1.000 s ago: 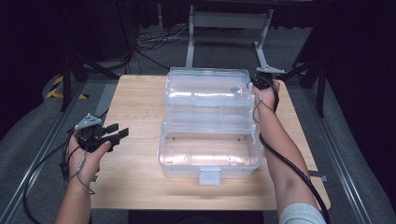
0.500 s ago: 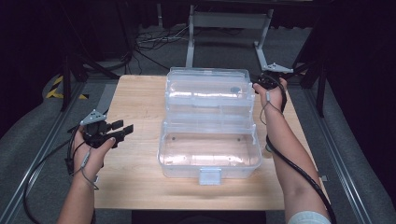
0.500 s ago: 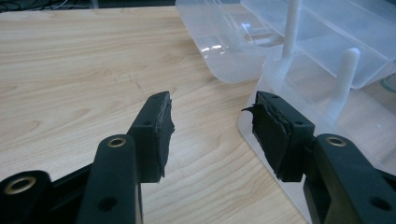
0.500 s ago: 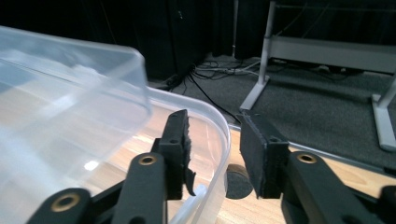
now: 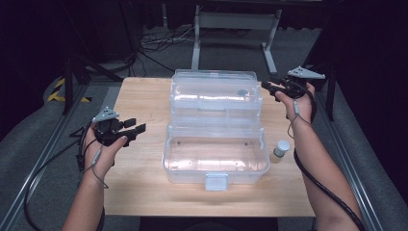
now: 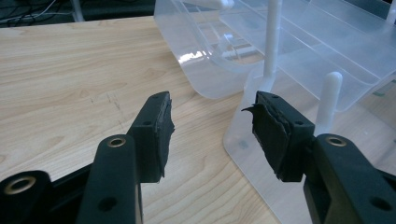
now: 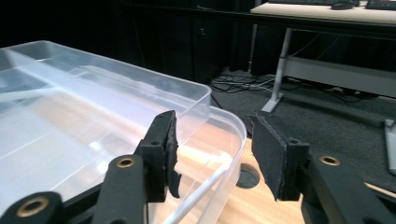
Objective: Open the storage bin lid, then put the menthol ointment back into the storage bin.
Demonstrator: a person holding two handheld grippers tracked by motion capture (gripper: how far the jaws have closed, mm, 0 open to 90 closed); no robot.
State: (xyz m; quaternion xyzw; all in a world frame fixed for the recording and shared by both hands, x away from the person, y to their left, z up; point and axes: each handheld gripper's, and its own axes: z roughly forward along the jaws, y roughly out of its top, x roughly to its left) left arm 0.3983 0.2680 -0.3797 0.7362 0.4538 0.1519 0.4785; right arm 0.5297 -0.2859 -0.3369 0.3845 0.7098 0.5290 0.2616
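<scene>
A clear plastic box (image 5: 215,154) with a white front latch stands open in the middle of the wooden table (image 5: 144,183), its upper tray (image 5: 216,94) folded back. My left gripper (image 5: 137,126) hovers left of the box, open and holding nothing. In the left gripper view its fingertips (image 6: 210,126) point at the box's near corner (image 6: 261,121). My right gripper (image 5: 269,89) is open by the tray's back right corner. In the right gripper view its fingertips (image 7: 215,149) straddle the tray's rim (image 7: 205,100) without touching it.
A small vial with a white cap (image 5: 280,148) stands on the table just right of the box, beside my right forearm. A small round grey thing (image 5: 242,92) lies in the upper tray. Cables and a metal frame (image 5: 231,29) lie on the floor behind the table.
My left gripper has drifted forward and right toward the box. My right hand has shifted slightly right, and the forearm has uncovered the vial.
</scene>
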